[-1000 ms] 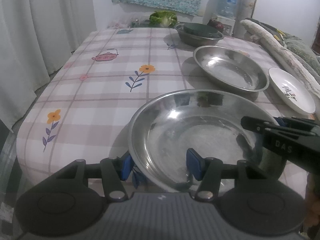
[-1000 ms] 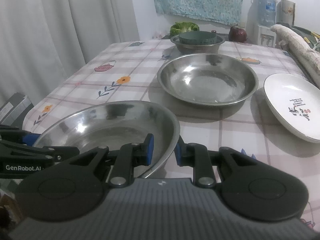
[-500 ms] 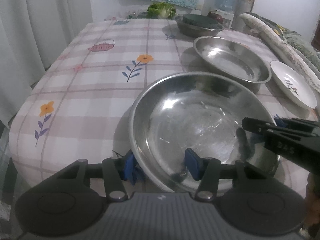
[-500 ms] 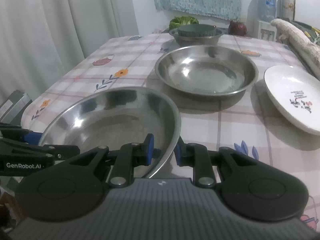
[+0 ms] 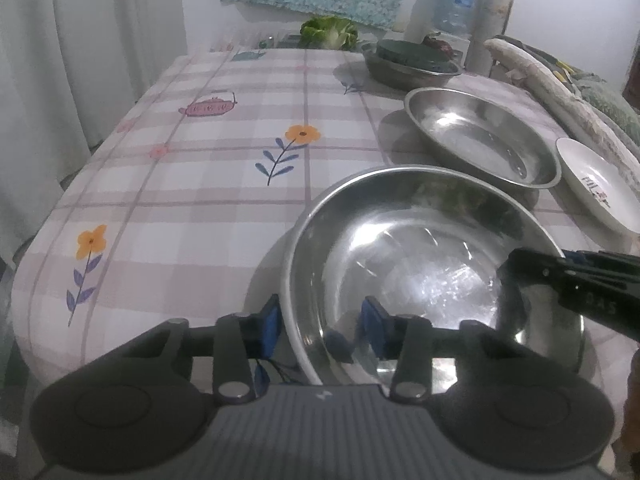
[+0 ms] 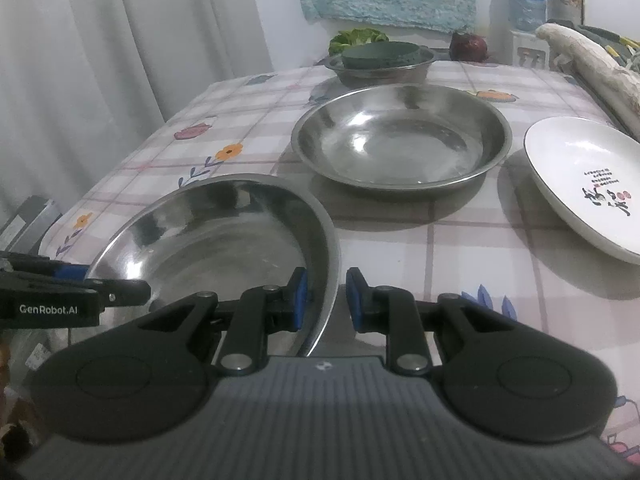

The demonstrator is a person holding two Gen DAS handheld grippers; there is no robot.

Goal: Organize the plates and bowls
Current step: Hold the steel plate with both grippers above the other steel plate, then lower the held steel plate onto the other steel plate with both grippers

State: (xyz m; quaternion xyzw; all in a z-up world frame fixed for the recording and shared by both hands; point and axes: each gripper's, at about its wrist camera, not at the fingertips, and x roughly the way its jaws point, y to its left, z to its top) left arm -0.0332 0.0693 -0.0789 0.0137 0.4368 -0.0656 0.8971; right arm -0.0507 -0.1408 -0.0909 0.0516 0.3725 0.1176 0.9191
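A wide steel bowl (image 5: 420,256) sits nearest on the checked tablecloth (image 5: 224,184). My left gripper (image 5: 322,330) straddles its near left rim, one pad outside and one inside. Its jaws are closing, and a gap still shows at the inner pad. My right gripper (image 6: 326,300) is shut on the opposite rim of the same bowl (image 6: 216,236). Each gripper also shows in the other's view: the right gripper (image 5: 560,276) and the left gripper (image 6: 80,292). Behind the bowl stand a second steel bowl (image 6: 400,140) and a white plate (image 6: 588,184).
At the table's far end, a smaller steel bowl (image 6: 380,66) holds a dark green round thing, with leafy greens (image 5: 328,32) behind it. Rolled cloth (image 5: 552,80) lines the right edge. A curtain (image 5: 80,60) hangs past the left edge.
The left gripper's jaws have narrowed around the near bowl's rim, and that hand has edged forward and down. The right gripper's hold on the rim looks the same.
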